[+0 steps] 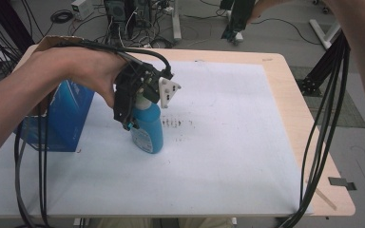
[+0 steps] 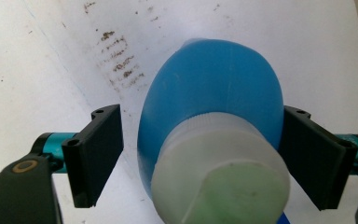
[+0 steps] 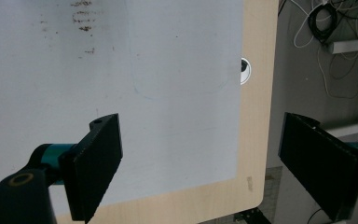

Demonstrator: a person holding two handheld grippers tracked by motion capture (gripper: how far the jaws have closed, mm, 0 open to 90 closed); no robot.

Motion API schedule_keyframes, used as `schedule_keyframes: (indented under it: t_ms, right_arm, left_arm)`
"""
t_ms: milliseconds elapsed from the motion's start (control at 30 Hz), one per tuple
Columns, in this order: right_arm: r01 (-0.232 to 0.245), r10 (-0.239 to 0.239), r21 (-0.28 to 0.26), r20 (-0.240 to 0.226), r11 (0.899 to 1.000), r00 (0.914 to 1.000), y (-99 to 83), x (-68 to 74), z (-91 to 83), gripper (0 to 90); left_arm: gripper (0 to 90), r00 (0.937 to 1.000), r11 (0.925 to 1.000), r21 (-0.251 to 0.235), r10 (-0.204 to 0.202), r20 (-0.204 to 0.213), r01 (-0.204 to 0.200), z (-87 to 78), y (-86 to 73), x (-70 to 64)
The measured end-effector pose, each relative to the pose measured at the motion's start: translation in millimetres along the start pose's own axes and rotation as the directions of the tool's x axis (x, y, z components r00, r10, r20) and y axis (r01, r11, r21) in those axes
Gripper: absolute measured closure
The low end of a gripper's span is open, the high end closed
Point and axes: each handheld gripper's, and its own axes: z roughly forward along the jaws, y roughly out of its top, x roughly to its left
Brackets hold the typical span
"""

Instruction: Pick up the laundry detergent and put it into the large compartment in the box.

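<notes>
Left gripper (image 2: pixel 200 158) straddles the bottle (image 2: pixel 214 93) at centre frame, jaws wide, right one touching, left apart. Centre before closing below the cap (image 2: pixel 221 182). Right gripper (image 3: pixel 214 168) gapes empty.

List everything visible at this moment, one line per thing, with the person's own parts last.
bottle: 1, blue with white cap, upright on the sheet, between the left tongs' jaws
box: 1, blue, on the table's left side beside the bottle
sheet: 1, white, covers most of the table, brown smudges near the bottle
table: 1, light wood
left tongs: 1, black, open, one jaw against the bottle, the other apart
right tongs: 1, black, open, above the table's corner
hand: 1, holds the left tongs
</notes>
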Motion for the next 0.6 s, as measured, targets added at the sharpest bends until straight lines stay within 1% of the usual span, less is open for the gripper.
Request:
schedule_keyframes:
  t_ms: [100, 133, 167, 233, 433, 467, 567, 600]
  right_arm:
    - [0.003, -0.003, 0.001, -0.001, 1.0, 1.0, -0.5, 0.0, -0.2, 12.8]
    - [-0.004, 0.004, 0.001, 0.001, 1.0, 1.0, -0.8, 0.4, -0.3, 12.8]
    - [-0.004, 0.004, 0.002, 0.001, 1.0, 1.0, -1.0, 0.3, -0.1, 12.8]
    - [0.0, 0.0, 0.005, 0.002, 1.0, 1.0, -1.3, 0.1, 0.3, 12.8]
    - [0.0, 0.0, 0.009, -0.001, 1.0, 1.0, -0.7, 1.4, 2.4, 12.8]
    - [0.004, -0.004, 0.009, -0.002, 1.0, 1.0, -0.7, 1.3, 2.6, 12.8]
    - [0.007, -0.007, 0.008, -0.002, 1.0, 1.0, -0.4, 1.1, 2.9, 12.8]
    - [0.008, -0.008, 0.007, -0.003, 1.0, 1.0, -0.5, 1.0, 2.9, 12.8]
  left_arm:
    - [19.7, 1.0, 1.0, -0.01, -0.002, 0.002, 0.002, -0.9, 0.2, -0.7]
    - [20.3, 1.0, 0.9999, -0.015, -0.001, 0.001, 0.001, -0.9, 0.3, -0.9]
    - [20.3, 1.0, 0.9999, -0.012, 0.003, 0.0, -0.003, -1.2, 0.6, -0.8]
    - [21.2, 1.0, 0.9999, -0.015, -0.001, 0.002, 0.001, -0.8, 0.8, -1.4]
    - [23.0, 1.0, 1.0, -0.006, 0.001, 0.002, -0.001, -0.9, 0.4, -1.9]
    - [23.0, 1.0, 1.0, -0.002, 0.006, 0.003, -0.006, -1.2, 0.2, -1.5]
    - [24.5, 1.0, 1.0, -0.003, 0.002, 0.003, -0.002, -1.7, -0.4, -2.3]
    - [24.5, 1.0, 1.0, 0.003, 0.009, 0.0, -0.009, -2.4, -0.3, -1.9]
